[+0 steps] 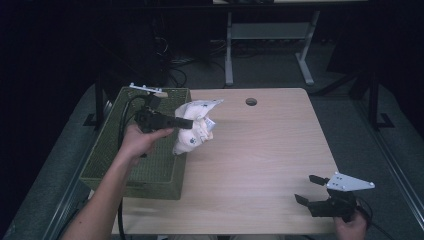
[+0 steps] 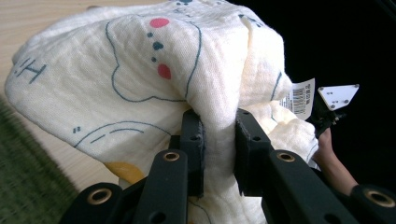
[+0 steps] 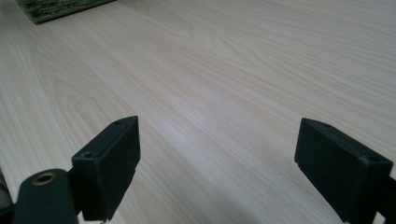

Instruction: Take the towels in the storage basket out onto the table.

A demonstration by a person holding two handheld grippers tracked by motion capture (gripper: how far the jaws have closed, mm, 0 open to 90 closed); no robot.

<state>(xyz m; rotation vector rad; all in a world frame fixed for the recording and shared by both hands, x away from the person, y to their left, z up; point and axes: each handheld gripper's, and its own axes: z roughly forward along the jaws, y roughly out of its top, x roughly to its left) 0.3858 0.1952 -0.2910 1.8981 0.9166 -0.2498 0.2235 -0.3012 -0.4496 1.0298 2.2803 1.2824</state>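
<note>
A cream cloth (image 1: 196, 125) printed with small blue and red animal figures hangs bunched over the right rim of the green basket (image 1: 115, 155). My left gripper (image 1: 189, 123) is shut on a fold of it, held up above the basket's edge. In the left gripper view the cloth (image 2: 140, 70) bulges over both jaws, which pinch a thick fold between them, and a white barcode tag (image 2: 299, 97) sticks out at its right. My right gripper (image 1: 309, 189) rests low over the table's near right corner, open, with bare wood between its jaws (image 3: 217, 158).
The green mesh basket takes up the left side of the light wooden table (image 1: 270, 150). A round cable hole (image 1: 251, 101) sits near the far edge. Beyond the table stand dark floor, cables and the legs of another desk (image 1: 229, 50).
</note>
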